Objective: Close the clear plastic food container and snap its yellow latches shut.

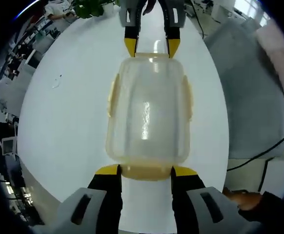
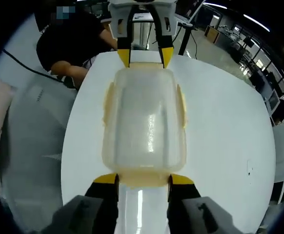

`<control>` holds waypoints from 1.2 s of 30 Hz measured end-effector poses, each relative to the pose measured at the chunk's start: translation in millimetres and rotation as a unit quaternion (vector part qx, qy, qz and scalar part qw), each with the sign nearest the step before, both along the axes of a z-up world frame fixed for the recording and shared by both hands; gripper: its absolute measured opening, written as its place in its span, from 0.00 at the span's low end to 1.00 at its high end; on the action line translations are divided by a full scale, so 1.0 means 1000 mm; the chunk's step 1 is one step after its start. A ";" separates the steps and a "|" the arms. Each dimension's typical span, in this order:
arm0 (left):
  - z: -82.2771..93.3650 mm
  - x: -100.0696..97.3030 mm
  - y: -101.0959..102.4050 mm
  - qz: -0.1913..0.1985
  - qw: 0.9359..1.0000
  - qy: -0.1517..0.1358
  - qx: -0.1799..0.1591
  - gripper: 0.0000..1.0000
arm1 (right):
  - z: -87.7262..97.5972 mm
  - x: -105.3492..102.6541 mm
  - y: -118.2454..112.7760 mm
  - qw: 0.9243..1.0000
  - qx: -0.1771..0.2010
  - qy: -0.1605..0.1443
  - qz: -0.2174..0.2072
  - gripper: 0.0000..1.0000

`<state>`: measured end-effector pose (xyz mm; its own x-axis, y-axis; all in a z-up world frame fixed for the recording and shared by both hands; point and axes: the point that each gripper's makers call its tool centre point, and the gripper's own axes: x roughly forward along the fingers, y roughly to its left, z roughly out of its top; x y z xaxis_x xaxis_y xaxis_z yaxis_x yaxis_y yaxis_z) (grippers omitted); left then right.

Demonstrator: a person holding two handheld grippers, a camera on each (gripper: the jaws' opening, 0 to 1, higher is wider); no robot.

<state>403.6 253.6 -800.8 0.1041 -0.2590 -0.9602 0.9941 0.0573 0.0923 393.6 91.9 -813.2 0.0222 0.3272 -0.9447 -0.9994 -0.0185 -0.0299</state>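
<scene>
The clear plastic food container (image 1: 148,114) sits lid-down-and-on in the middle of a round white table (image 1: 59,126), its cloudy lid catching a streak of light. Pale yellow latches (image 1: 112,95) run along its two long sides and lie flat against the walls; another yellow latch (image 1: 146,171) shows at the near short end.

The two grippers meet it from opposite ends. The left gripper (image 1: 146,170) has its yellow-tipped jaws spread to either side of the near end latch, with the tips just beside the container's corners. The right gripper (image 2: 143,179) stands the same way at the far end, jaws apart and straddling that latch (image 2: 143,176). Neither squeezes anything.

A person in a dark top (image 2: 71,41) sits beyond the table's edge.
</scene>
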 end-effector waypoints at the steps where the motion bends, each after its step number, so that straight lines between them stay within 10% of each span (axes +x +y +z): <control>1: 0.000 0.001 -0.004 0.001 1.000 0.002 -0.003 0.37 | 0.000 0.000 -0.004 1.000 -0.003 0.000 0.000 0.36; 36: -0.005 0.003 -0.134 -0.033 0.997 0.011 -0.076 0.37 | -0.008 -0.003 -0.137 0.997 -0.078 0.007 -0.021 0.36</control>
<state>406.2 119.4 -805.9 0.0621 -0.4064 -0.9116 0.9978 0.0035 0.0664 390.3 -44.8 -821.0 0.0192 0.1763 -0.9842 -0.9997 0.0209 -0.0158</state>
